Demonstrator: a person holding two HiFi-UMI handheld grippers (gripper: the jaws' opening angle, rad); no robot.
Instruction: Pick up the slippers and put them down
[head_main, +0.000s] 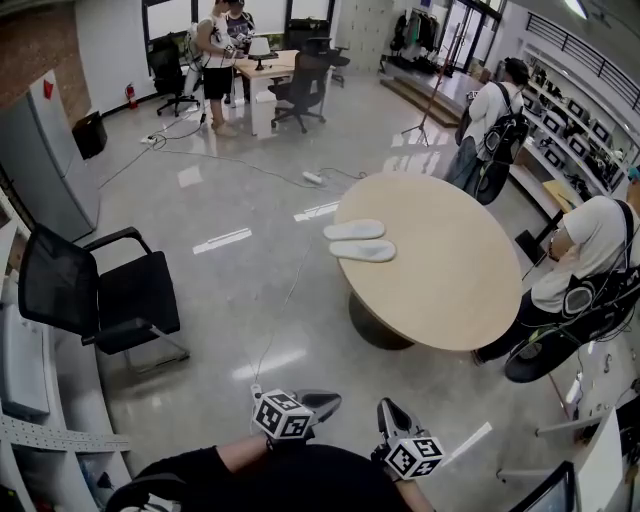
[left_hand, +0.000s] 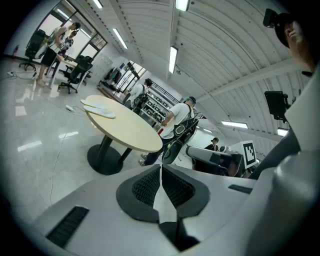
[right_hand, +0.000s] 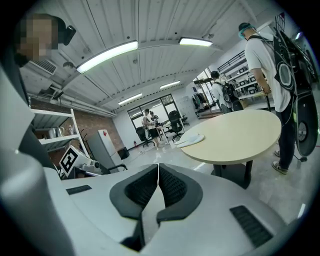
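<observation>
Two pale slippers (head_main: 362, 241) lie side by side at the far left part of the round beige table (head_main: 450, 290). They show small in the left gripper view as slippers (left_hand: 98, 106) and in the right gripper view as slippers (right_hand: 190, 140). My left gripper (head_main: 325, 402) and right gripper (head_main: 386, 410) are held close to my body at the bottom of the head view, well short of the table. Both are shut with nothing between their pads. In the gripper views the left gripper (left_hand: 160, 170) and the right gripper (right_hand: 158, 170) show their pads pressed together.
A black armchair (head_main: 95, 290) stands at the left. A seated person (head_main: 590, 270) is at the table's right edge, another stands behind it (head_main: 495, 125). A cable (head_main: 290, 290) runs across the glossy floor. Desks, chairs and people fill the far end.
</observation>
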